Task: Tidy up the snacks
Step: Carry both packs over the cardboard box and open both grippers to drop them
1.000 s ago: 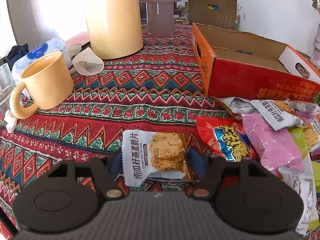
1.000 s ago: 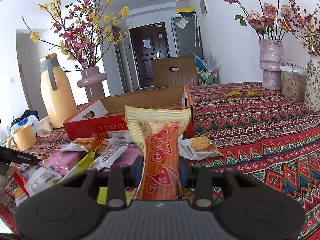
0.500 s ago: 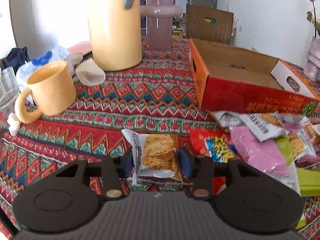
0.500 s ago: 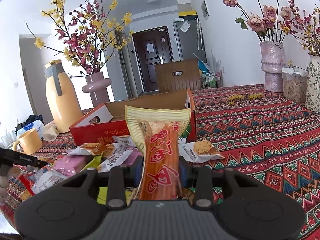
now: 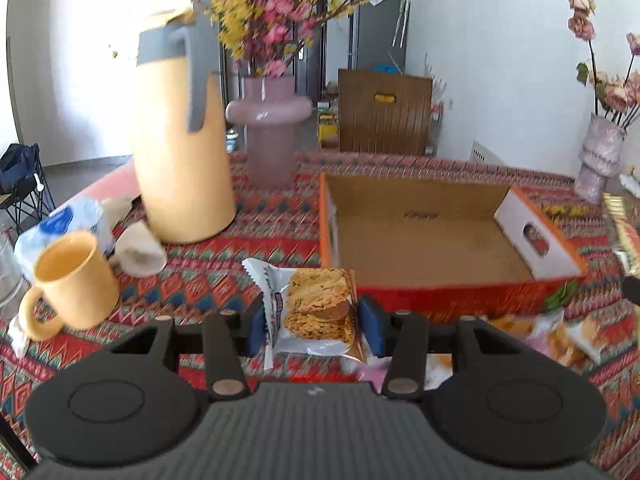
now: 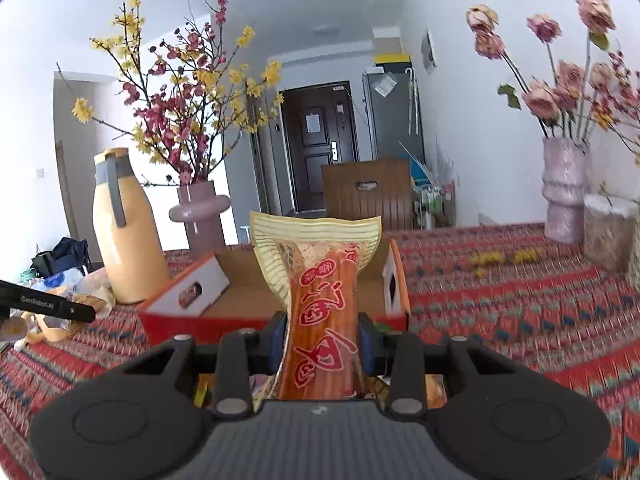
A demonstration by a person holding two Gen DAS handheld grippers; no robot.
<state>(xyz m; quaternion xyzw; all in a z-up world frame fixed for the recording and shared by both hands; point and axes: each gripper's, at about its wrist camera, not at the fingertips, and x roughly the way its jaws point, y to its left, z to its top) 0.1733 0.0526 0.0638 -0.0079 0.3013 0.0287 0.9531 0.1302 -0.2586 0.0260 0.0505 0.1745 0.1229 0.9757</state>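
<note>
Two grippers are working here, each pinching one snack. The left gripper (image 5: 312, 326) is clamping a cracker packet (image 5: 310, 310) between its blue pads (image 5: 254, 329), which are pressing on both sides of the wrapper; its jaws have just been closing, with the packet between them. The packet is standing clear of the tablecloth (image 5: 192, 276), its crimped white end pointing up and left, its clear end hanging toward the camera. The right gripper (image 6: 322, 338) is squeezing one long orange packet (image 6: 320, 320), which is sticking upright out of the jaws, its yellow striped top flaring above them.

One open red box (image 5: 440, 304) is sitting on the tablecloth. In the left view it is lying just beyond and to the right of the cracker packet, its cardboard floor bare. In the right view the box (image 6: 240, 300) is lying directly behind the orange packet, with one white flap (image 6: 192, 290) at its left end.

A loose heap of snacks (image 5: 556, 336) is lying in front of the box, at the right of the left view; it is too blurred to count. Also on the tablecloth are one yellow jug (image 5: 182, 152), one yellow mug (image 5: 72, 276), and three vases: a pink vase (image 5: 270, 128) behind the jug, a second vase (image 5: 598, 156) at the far right, and a white one at the right edge of the right view, mostly cut off.
</note>
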